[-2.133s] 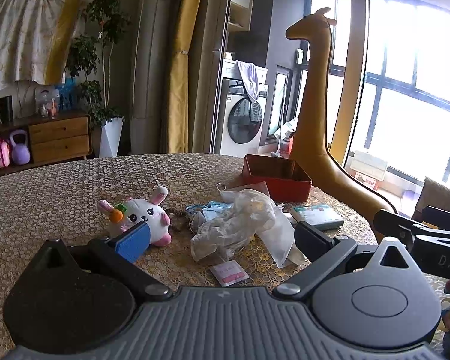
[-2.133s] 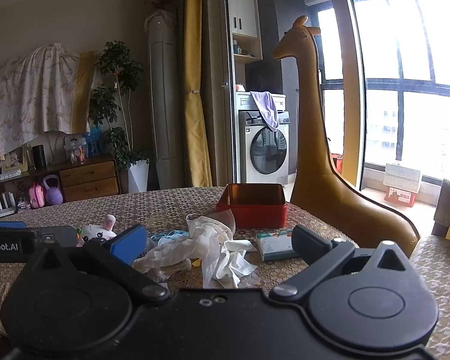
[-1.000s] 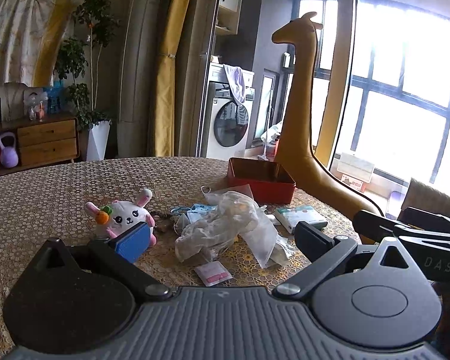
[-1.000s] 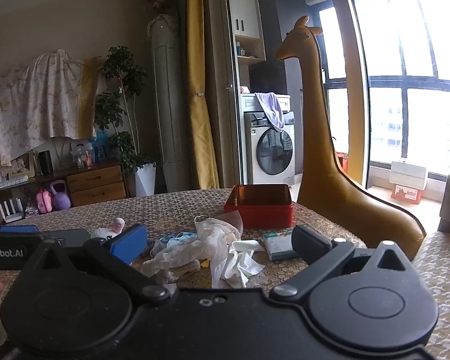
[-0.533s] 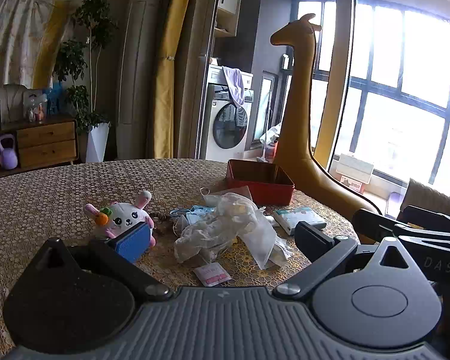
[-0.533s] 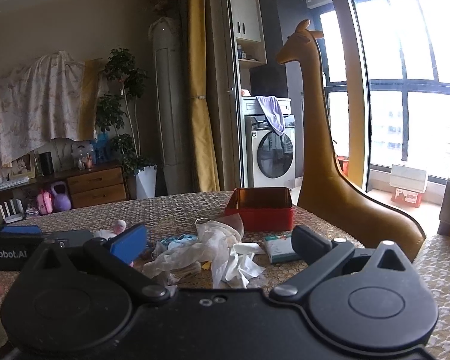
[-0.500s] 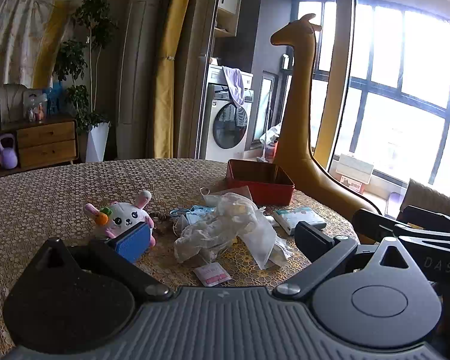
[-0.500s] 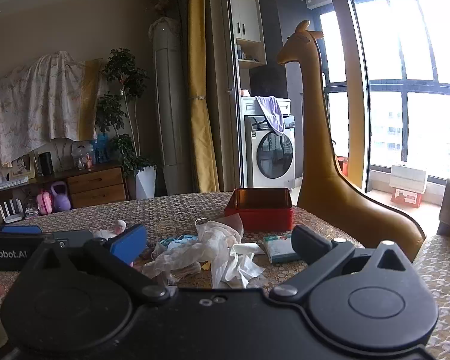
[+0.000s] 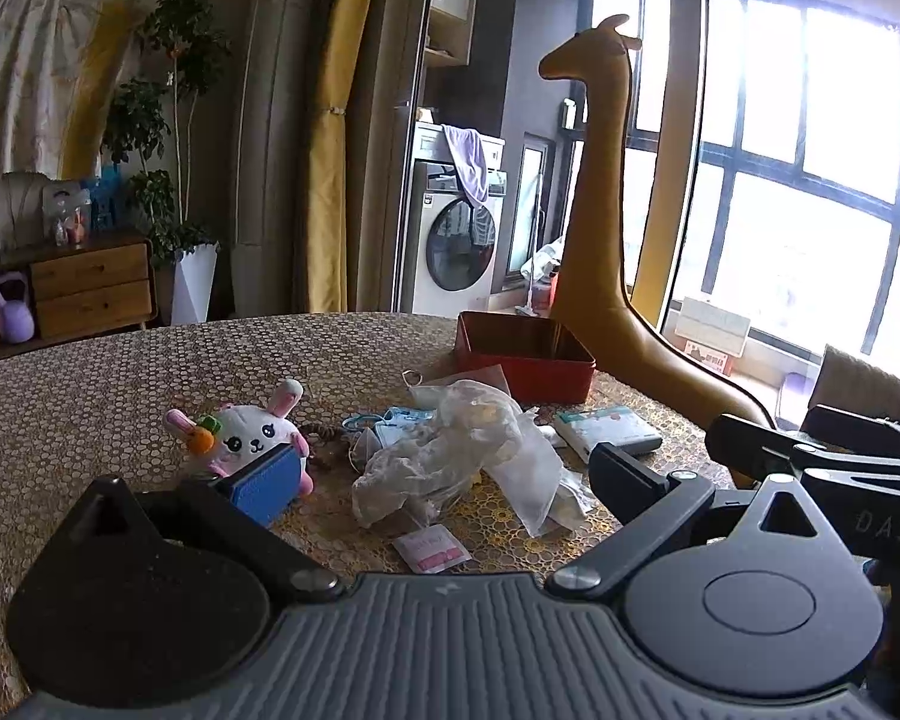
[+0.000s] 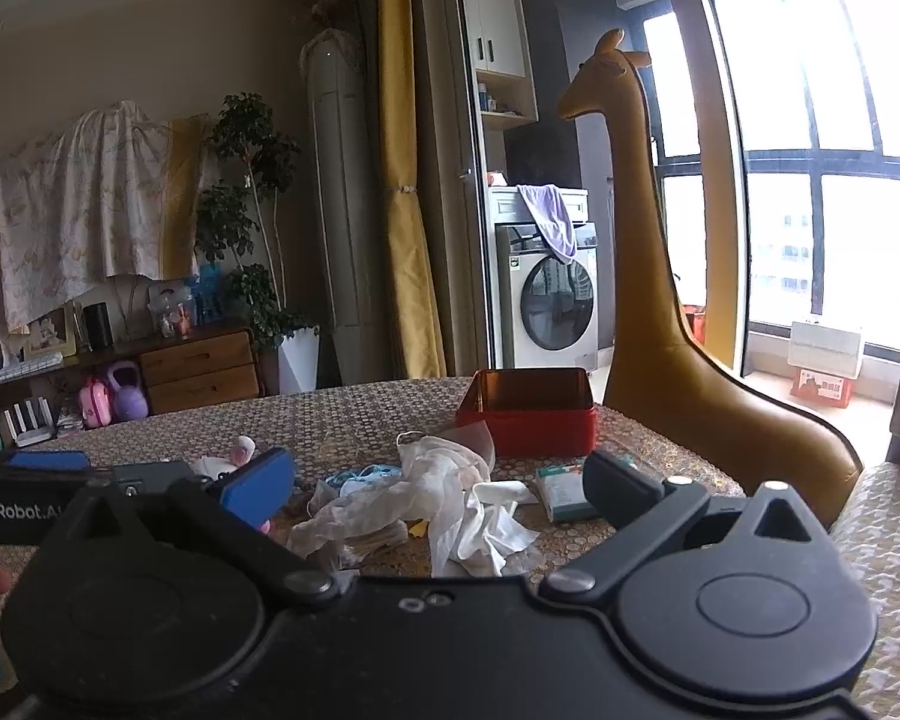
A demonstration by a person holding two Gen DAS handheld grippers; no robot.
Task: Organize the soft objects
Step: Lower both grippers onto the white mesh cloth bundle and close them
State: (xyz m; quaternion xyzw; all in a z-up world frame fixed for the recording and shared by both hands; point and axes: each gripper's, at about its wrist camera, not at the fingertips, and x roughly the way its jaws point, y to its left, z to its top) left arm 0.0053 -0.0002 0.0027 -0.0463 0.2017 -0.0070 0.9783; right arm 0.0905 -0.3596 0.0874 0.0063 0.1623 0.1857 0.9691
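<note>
Nothing is sorted yet: the plush bunny (image 9: pixel 247 437), the crumpled bags (image 9: pixel 450 450) and the tissue pack (image 9: pixel 607 431) all lie loose on the bench (image 9: pixel 90 384), and the red tin (image 9: pixel 525 354) behind them looks empty. My left tool (image 9: pixel 444 474) and right tool (image 10: pixel 438 480) are both spread wide, holding nothing. Compared with a moment ago, little differs beyond a slight shift in my aim.

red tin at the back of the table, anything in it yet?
Looks empty, partly cannot tell. The red tin stands lidless; the right wrist view shows only bare inner walls, but its floor is hidden behind the near wall.
</note>
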